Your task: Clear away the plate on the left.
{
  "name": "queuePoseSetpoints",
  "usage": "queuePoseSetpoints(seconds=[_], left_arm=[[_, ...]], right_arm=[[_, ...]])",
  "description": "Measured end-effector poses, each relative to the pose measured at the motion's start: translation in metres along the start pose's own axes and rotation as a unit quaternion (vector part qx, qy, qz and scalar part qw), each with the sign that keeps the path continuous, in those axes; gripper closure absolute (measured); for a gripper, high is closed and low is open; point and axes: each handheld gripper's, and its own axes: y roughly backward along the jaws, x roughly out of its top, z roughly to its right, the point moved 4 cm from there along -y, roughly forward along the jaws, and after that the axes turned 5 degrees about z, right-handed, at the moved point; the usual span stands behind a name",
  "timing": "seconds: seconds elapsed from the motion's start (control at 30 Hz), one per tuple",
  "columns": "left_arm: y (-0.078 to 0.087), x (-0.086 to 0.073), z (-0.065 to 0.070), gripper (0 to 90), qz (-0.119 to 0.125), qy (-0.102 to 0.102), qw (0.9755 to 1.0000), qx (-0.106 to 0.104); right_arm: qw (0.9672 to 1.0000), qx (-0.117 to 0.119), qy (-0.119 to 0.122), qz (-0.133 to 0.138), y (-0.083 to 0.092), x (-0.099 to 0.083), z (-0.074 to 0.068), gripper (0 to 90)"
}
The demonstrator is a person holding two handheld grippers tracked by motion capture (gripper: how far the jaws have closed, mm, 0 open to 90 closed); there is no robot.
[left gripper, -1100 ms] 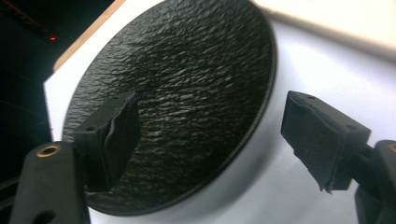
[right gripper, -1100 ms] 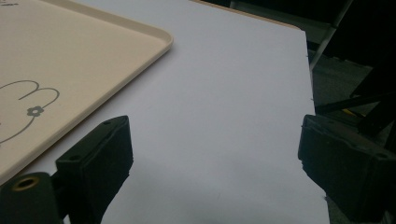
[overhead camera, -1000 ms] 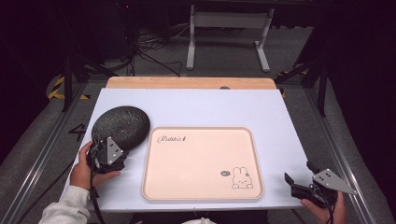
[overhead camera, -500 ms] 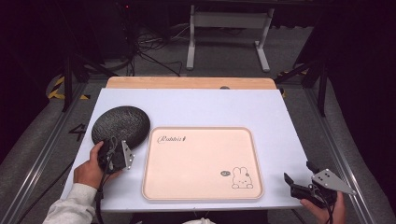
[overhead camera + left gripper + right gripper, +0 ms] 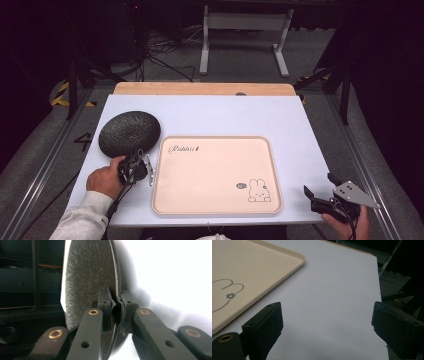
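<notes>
A dark, speckled round plate (image 5: 129, 132) lies at the left of the white table (image 5: 225, 112). My left gripper (image 5: 138, 156) has just been closing and now stands shut on the plate's near rim. In the left gripper view the two pads pinch the plate (image 5: 87, 277) edge at my left gripper (image 5: 115, 298). A beige tray (image 5: 215, 172) with a rabbit drawing lies in the middle. My right gripper (image 5: 320, 187) rests at the table's near right corner, open with nothing between its fingers; in its own view my right gripper (image 5: 327, 322) hovers over bare table beside the tray (image 5: 249, 270).
The table's right edge (image 5: 378, 277) runs close to the right gripper, with dark floor and stand legs (image 5: 280, 50) beyond. A wooden strip (image 5: 200, 89) borders the far edge. Cables lie on the floor behind.
The left hand has shifted right along the plate's near side and its jaws have shut on the rim. The right hand has stayed put.
</notes>
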Motion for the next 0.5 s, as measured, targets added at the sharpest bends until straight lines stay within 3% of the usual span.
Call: queuePoseSetpoints(seconds=[0.07, 0.13, 0.27, 0.5], left_arm=[[0.003, 0.001, -0.005, 84.8, 0.009, -0.003, 0.9996, 0.026], [0.004, 0.001, -0.008, 86.1, 0.017, 0.008, 0.9996, 0.023], [0.003, 0.002, -0.009, 86.4, 0.02, 0.001, 0.9995, 0.024], [0.006, 0.0, -0.013, 86.6, 0.03, 0.019, 0.9991, 0.023]], right_arm=[[1.0, 0.0, 0.001, 0.0, 0.0, 0.0, 0.0, 10.8], [1.0, 0.0, 0.0, 0.0, 0.0, 0.0, 0.0, 10.9], [1.0, 0.0, 0.002, 0.0, 0.0, 0.0, 0.0, 10.8], [1.0, 0.0, 0.002, 0.0, 0.0, 0.0, 0.0, 10.9]])
